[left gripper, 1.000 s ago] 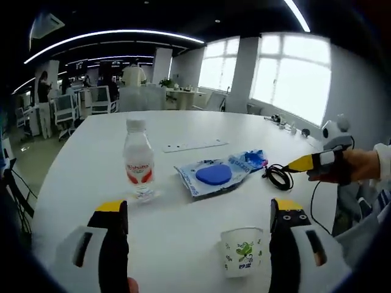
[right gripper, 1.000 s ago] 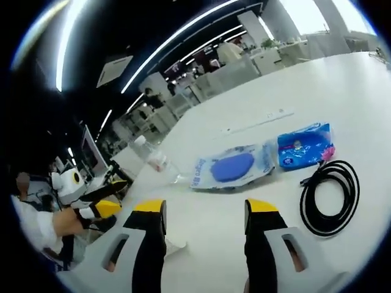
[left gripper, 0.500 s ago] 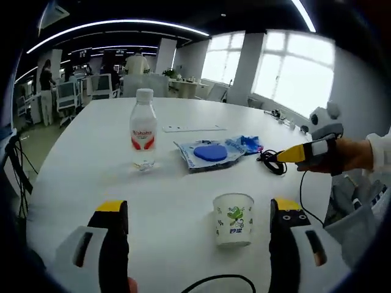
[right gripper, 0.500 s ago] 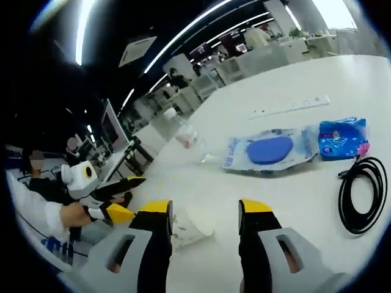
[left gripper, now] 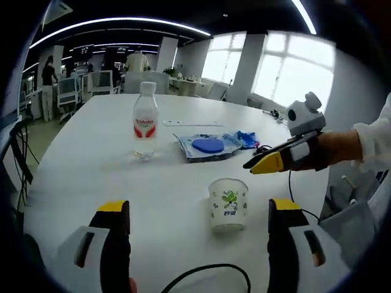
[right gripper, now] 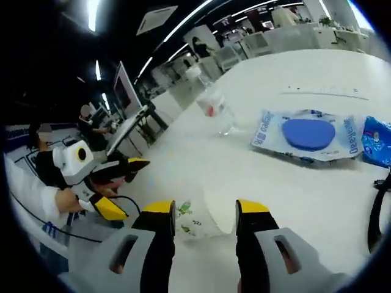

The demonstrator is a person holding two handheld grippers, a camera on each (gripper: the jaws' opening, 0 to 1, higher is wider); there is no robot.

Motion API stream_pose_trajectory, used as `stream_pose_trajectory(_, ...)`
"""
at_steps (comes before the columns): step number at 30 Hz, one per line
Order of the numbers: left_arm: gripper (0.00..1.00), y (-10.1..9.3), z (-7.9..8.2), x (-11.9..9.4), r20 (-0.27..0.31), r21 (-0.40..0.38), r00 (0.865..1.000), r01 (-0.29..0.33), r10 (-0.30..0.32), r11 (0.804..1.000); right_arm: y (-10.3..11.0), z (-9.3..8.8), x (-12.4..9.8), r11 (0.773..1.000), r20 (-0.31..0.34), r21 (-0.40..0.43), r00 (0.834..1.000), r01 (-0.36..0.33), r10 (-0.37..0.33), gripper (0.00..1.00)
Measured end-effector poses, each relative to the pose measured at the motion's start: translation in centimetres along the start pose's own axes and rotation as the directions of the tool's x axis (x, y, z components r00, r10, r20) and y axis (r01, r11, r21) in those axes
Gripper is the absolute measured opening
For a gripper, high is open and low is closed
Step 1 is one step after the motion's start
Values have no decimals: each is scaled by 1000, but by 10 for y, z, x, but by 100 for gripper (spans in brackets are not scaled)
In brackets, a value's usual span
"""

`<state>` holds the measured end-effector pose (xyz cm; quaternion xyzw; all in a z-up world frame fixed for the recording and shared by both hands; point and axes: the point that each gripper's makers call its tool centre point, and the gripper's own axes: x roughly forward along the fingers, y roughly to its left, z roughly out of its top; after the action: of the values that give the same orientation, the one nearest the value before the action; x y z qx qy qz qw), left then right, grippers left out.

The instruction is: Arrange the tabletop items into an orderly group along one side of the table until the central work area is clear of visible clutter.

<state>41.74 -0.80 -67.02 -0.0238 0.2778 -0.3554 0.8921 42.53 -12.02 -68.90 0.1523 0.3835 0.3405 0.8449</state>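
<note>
Judging from the spread across the white table (left gripper: 79, 177), barely started: nothing yet grouped along one side. Paper cup (left gripper: 228, 203) standing upright near the middle of the work area, between the yellow-tipped jaws of the left gripper (left gripper: 194, 215) in the left gripper view but well ahead of them, not held; those jaws wide apart and empty. Right gripper (left gripper: 264, 162) reaching in just above and beside the cup there; from its own view, right gripper (right gripper: 204, 213) jaws parted with the paper cup (right gripper: 204, 221) seen between and beyond the tips, contact not clear, so probably lining up for a grasp rather than gripping. Water bottle (left gripper: 145, 127) upright farther back, well apart from the cup. Wipes packet (left gripper: 208, 145) with its blue lid lying flat near the bottle, a small blue pack (left gripper: 246, 139) touching its far end, and a black cable coil (left gripper: 264, 151) just beside that. Remaining work: cup, bottle, packets and cable all to be gathered at one edge.
</note>
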Motion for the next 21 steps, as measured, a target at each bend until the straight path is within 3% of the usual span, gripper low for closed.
stream_pose_trajectory(4, 95, 5, -7, -6, -4, -21, 1000, -6, 6, 1000, 6, -8, 10, 999, -46, -16, 998, -35, 35, 34)
stream_pose_trajectory(9, 94, 9, -12, -13, -1, -44, 1000, -17, 17, 999, 13, -13, 15, 997, -65, -17, 995, -78, 76, 25)
stream_pose_trajectory(11, 93, 11, -14, -15, -1, -56, 1000, -22, 22, 998, 16, -17, 16, 995, -80, -40, 993, -90, 87, 19)
stream_pose_trajectory(14, 92, 14, -17, -17, 5, -77, 999, -32, 33, 996, 25, -20, 16, 989, -79, -67, 988, -135, 130, 0)
stream_pose_trajectory(17, 92, 18, -20, -20, 17, -114, 999, -42, 45, 993, 42, -24, 14, 975, -93, -12, 972, -220, 218, 0)
stream_pose_trajectory(21, 92, 21, -23, -23, 26, -149, 998, -46, 50, 988, 49, -25, 13, 968, -102, -23, 964, -250, 247, 0)
